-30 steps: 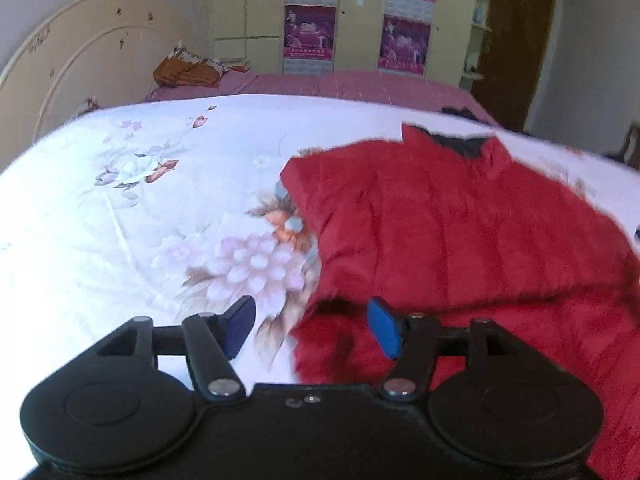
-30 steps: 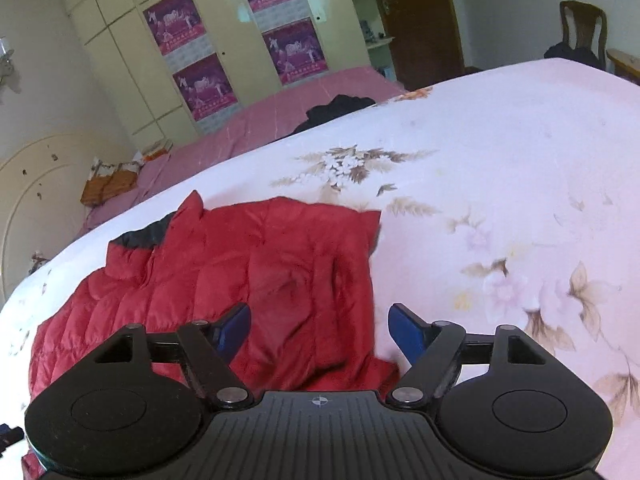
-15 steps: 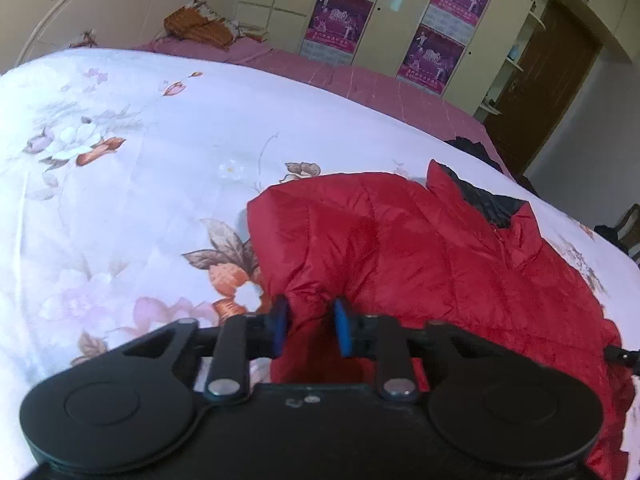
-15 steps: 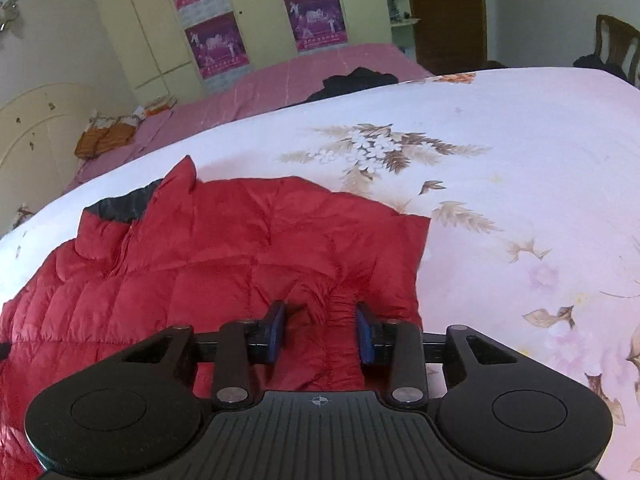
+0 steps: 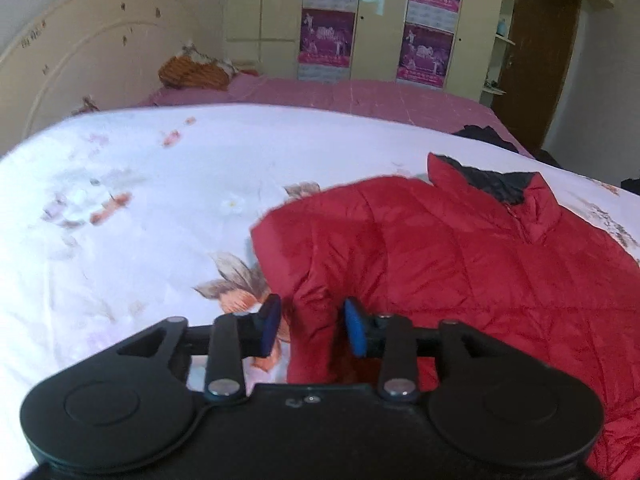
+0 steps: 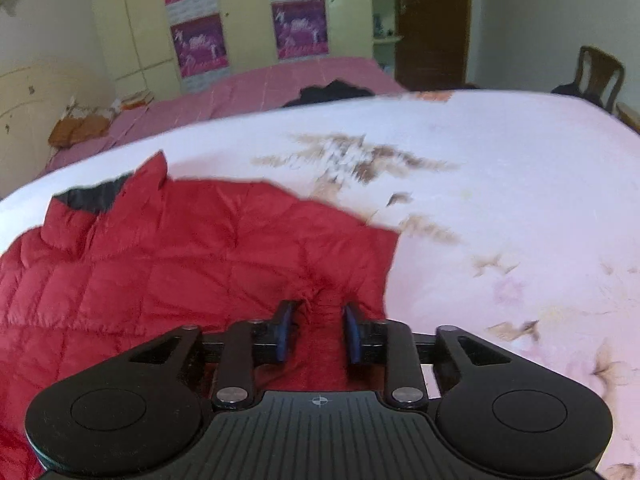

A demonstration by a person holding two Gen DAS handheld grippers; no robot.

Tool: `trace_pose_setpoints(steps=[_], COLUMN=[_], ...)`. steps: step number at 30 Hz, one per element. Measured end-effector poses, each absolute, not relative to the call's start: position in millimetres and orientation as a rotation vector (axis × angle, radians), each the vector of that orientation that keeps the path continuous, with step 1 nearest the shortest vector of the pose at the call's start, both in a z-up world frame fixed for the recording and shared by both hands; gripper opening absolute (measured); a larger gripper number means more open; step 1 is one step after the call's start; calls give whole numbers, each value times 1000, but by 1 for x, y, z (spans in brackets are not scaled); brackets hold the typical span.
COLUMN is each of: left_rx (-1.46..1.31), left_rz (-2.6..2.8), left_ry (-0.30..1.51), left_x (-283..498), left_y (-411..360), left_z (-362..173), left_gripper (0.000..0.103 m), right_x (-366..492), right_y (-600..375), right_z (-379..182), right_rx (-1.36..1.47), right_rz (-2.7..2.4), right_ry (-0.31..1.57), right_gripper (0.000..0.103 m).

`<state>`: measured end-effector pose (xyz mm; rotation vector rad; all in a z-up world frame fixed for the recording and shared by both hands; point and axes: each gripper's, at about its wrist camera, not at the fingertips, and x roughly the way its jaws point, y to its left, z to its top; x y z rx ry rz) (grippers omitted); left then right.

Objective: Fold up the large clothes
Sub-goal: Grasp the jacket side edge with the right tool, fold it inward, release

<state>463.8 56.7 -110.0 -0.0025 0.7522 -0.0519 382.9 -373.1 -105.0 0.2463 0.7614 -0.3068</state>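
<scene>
The red jacket [image 5: 460,264] is spread on the floral bed [image 5: 140,208], collar toward twelve o'clock. A fold is bracketed by the left gripper [image 5: 312,330], jaws part-open and opening. Another fold is bracketed likewise by the right gripper [image 6: 316,336].

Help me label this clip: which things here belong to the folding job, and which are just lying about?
In the job: red puffer jacket; left gripper and right gripper, jaws opening, jacket fabric between them.
Lying about: orange cloth; black garment; chair; posters.
</scene>
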Motion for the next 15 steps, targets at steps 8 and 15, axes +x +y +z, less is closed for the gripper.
trace_pose_setpoints(steps=[8, 15], left_rx=[85, 89], left_rz=[-27, -82], left_ry=[708, 664], left_x=[454, 446], left_y=[40, 20], left_z=[-92, -76], left_gripper=[52, 55], right_x=[384, 396], right_y=[-348, -323], right_z=[-73, -74], right_rx=[174, 150], right_rz=[-243, -162], right_ry=[664, 674], right_gripper=[60, 60])
